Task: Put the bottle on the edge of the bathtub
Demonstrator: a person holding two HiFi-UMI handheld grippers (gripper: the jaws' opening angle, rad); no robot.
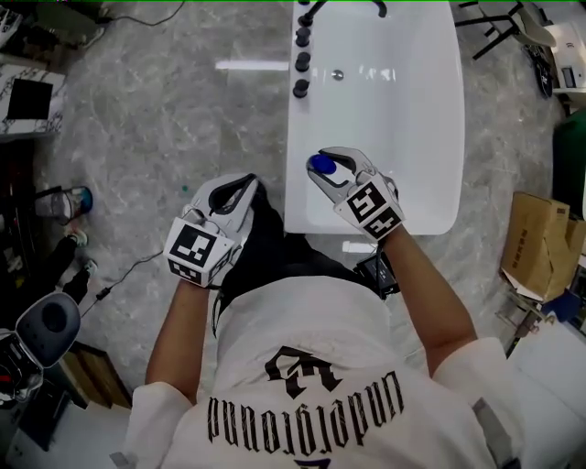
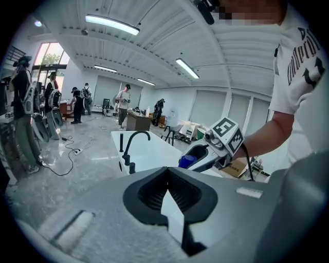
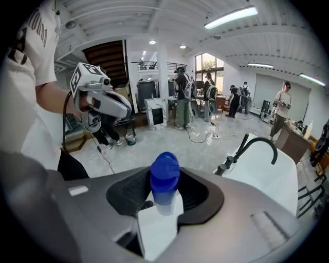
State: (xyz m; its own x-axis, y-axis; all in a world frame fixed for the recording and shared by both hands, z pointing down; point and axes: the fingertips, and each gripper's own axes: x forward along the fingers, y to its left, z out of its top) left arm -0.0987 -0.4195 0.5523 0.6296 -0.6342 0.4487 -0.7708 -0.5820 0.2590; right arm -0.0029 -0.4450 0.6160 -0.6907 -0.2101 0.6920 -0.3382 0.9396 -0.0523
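Note:
A white bottle with a blue cap (image 1: 320, 165) sits between the jaws of my right gripper (image 1: 331, 170), which is shut on it above the near left corner of the white bathtub (image 1: 439, 137). In the right gripper view the bottle (image 3: 164, 180) stands upright between the black pads, cap pointing away. My left gripper (image 1: 240, 188) hangs left of the tub over the floor, its jaws together with nothing in them. The left gripper view shows the right gripper (image 2: 198, 154) with the blue cap, beyond the tub.
A black faucet (image 1: 311, 9) and several black knobs (image 1: 301, 64) line the tub's left edge. A cardboard box (image 1: 540, 243) lies on the floor to the right. Cables and equipment stand at the left; several people (image 2: 123, 102) are far off.

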